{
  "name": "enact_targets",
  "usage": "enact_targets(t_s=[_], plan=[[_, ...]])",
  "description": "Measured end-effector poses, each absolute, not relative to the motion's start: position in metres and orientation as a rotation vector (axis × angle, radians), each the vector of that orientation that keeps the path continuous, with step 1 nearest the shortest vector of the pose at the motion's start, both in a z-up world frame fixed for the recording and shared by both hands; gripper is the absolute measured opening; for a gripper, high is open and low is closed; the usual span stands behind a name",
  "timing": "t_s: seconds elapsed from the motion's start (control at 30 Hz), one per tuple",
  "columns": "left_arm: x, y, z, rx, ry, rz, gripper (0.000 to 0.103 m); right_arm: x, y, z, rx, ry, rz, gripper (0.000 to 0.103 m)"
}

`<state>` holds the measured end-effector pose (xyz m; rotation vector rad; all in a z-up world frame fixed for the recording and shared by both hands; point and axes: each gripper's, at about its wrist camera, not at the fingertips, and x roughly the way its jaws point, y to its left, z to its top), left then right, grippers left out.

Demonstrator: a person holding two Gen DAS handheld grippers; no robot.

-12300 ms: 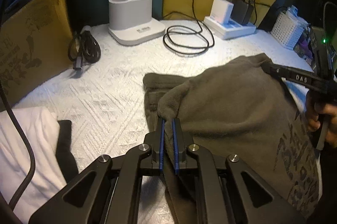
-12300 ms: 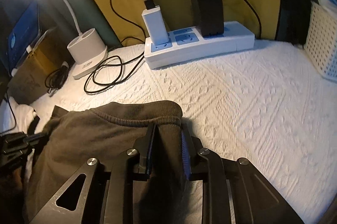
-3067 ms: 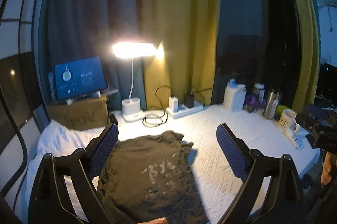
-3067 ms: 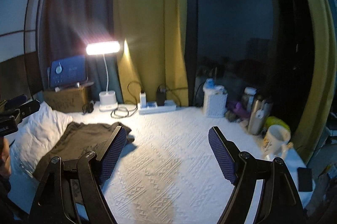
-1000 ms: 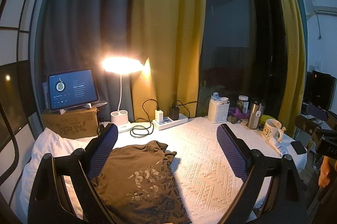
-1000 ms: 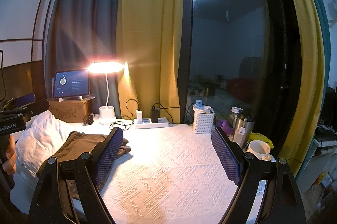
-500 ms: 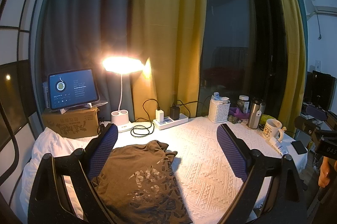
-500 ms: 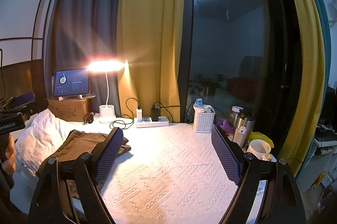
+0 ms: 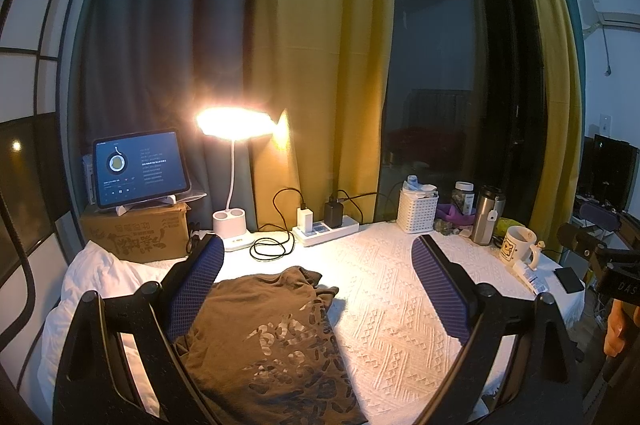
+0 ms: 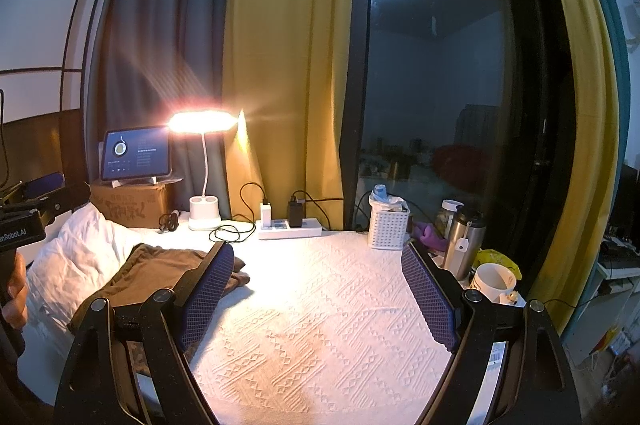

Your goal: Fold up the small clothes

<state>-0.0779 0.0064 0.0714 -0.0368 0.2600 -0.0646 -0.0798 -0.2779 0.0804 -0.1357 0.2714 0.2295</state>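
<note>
1. White quilted bedspread point(image 9: 392, 309) covers a low surface that runs to a dark window with yellow and teal curtains; a lit desk lamp point(image 9: 234, 123) is the main light.
2. Nearest the viewer, the left gripper point(image 9: 316, 289) hangs above the near edge with its jaws spread wide and nothing between them. The right gripper point(image 10: 318, 291) hangs likewise over bare spread, jaws wide and empty.
3. The olive-brown T-shirt point(image 9: 268, 337) lies on the near left part of the surface, print side up, folded into a narrow panel. Its collar end points toward the far edge, and a little bunched cloth sticks out on its right side.
4. About twelve seconds ago both grippers were clamped on the shirt's cloth, low over the surface. Now both have let go and pulled up and back, and over the last second neither has moved. The shirt has kept the same shape through the last few seconds.
5. That reads as this garment being finished, or close to it; the loose bunch near the collar may want one more tuck.
6. A white pillow point(image 9: 92, 277) rests at the left edge, just beside the shirt.
7. Along the far edge, left to right: a tablet point(image 9: 138, 169) on a cardboard box point(image 9: 136, 233), the lamp base, a coiled cable, a power strip point(image 9: 326, 227), a white basket point(image 9: 418, 211), a steel tumbler point(image 9: 486, 213).
8. A mug point(image 9: 518, 245) sits at the right edge.
</note>
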Motion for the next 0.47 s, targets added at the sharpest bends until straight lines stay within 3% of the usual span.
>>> enact_targets(t_s=[0.47], plan=[[-0.077, 0.0113, 0.0708, -0.03, 0.247, -0.075, 0.094, -0.0783, -0.2743, 0.0774, -0.139, 0.284, 0.231, 0.087]])
